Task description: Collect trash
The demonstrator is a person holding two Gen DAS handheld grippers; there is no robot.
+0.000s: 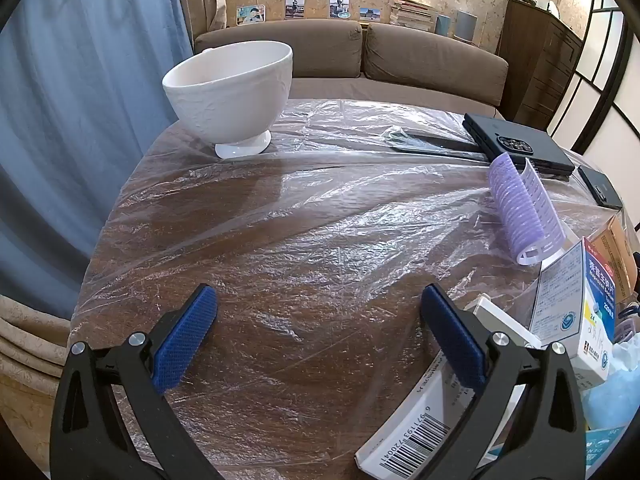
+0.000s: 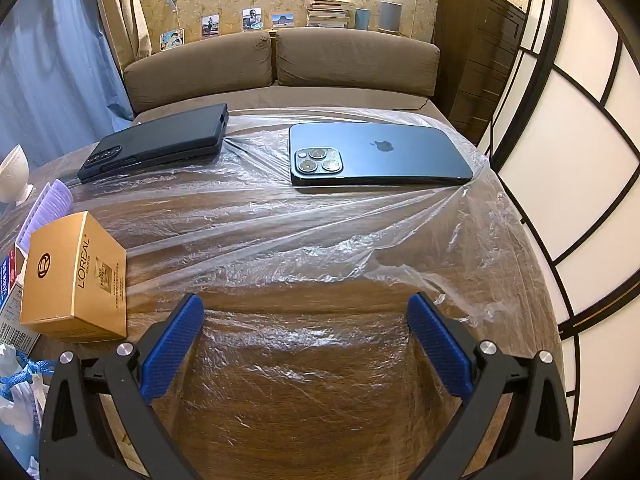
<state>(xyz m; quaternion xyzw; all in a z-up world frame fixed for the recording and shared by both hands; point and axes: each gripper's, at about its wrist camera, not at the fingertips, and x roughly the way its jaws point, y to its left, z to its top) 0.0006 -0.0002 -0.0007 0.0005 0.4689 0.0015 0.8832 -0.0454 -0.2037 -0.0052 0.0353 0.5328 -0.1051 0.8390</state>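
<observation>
A round wooden table (image 1: 248, 216) lies under crinkled clear plastic sheet (image 2: 340, 248). My left gripper (image 1: 318, 300) hangs open over bare sheet, nothing between its blue pads. To its right lie a white barcode carton (image 1: 404, 436), partly under the right finger, a medicine box (image 1: 576, 308) and a purple hair roller (image 1: 520, 212). My right gripper (image 2: 304, 308) is open above the sheet too, empty. A gold L'Oreal box (image 2: 76, 276) sits left of it, with crumpled white tissue (image 2: 16, 400) and blue cord (image 2: 24, 372) at the lower left edge.
A white footed bowl (image 1: 232, 96) stands at the table's far left. A black cased phone (image 2: 160, 140) and a blue-grey phone (image 2: 380, 154) lie face down at the far side. Behind the table are a brown sofa (image 2: 280, 64), a blue curtain (image 1: 60, 120) and a panelled screen (image 2: 580, 180).
</observation>
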